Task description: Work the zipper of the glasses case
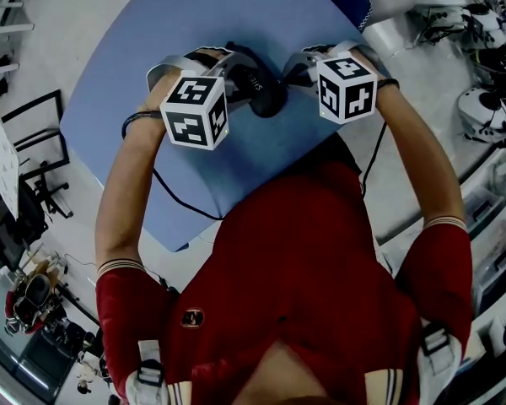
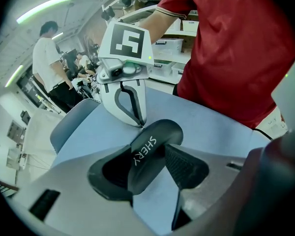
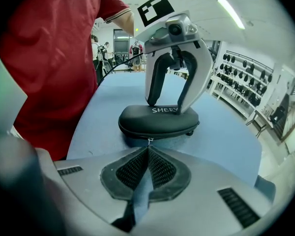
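Lying flat, glasses case (image 3: 157,118) broadside to right gripper (image 3: 148,150) pinching its zipper pull (image 3: 148,141), left gripper (image 2: 148,156) clamping it.

Blue tabletop (image 1: 169,40), one black glasses case (image 1: 266,91) flat on its surface.

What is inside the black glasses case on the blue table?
Nothing inside can be seen: the glasses case looks closed along the visible side, so its shell covers any contents. The left gripper clamps it; the right gripper pinches the zipper pull.
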`<act>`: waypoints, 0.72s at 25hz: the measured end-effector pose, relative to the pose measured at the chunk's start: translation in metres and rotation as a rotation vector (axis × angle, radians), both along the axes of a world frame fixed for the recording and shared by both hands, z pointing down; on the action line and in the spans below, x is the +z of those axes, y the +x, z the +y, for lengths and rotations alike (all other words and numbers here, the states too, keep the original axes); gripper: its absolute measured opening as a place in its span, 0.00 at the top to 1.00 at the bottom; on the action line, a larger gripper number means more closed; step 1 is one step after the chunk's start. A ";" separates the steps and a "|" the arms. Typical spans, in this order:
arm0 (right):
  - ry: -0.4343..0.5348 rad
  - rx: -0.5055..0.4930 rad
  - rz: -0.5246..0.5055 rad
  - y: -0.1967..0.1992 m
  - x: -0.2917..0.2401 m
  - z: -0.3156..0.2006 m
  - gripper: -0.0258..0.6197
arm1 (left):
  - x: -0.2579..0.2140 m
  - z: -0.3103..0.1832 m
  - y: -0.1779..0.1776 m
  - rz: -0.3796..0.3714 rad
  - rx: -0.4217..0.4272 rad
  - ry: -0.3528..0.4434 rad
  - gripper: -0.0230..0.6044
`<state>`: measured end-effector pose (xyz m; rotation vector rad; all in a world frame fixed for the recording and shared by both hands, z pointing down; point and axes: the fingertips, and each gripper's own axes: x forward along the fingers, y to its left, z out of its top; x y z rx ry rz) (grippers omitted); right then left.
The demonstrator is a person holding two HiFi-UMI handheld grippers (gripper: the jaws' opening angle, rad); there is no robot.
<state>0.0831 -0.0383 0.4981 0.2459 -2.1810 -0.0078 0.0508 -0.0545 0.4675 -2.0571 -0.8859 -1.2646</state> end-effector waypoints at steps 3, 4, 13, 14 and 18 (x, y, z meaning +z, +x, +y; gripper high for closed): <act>-0.006 0.016 -0.011 -0.002 0.001 0.008 0.96 | 0.001 0.000 0.000 0.001 -0.017 0.002 0.65; -0.008 0.024 -0.015 -0.004 0.001 0.012 0.96 | 0.000 -0.001 -0.001 0.001 -0.021 0.001 0.65; -0.012 0.213 -0.066 -0.020 0.002 0.036 0.96 | 0.000 -0.003 -0.005 0.034 -0.054 -0.040 0.65; -0.011 0.245 -0.075 -0.021 0.001 0.037 0.96 | 0.000 -0.003 -0.005 0.036 -0.053 -0.038 0.65; -0.014 0.355 -0.104 -0.028 0.001 0.044 0.96 | 0.000 -0.003 -0.005 0.042 -0.052 -0.036 0.65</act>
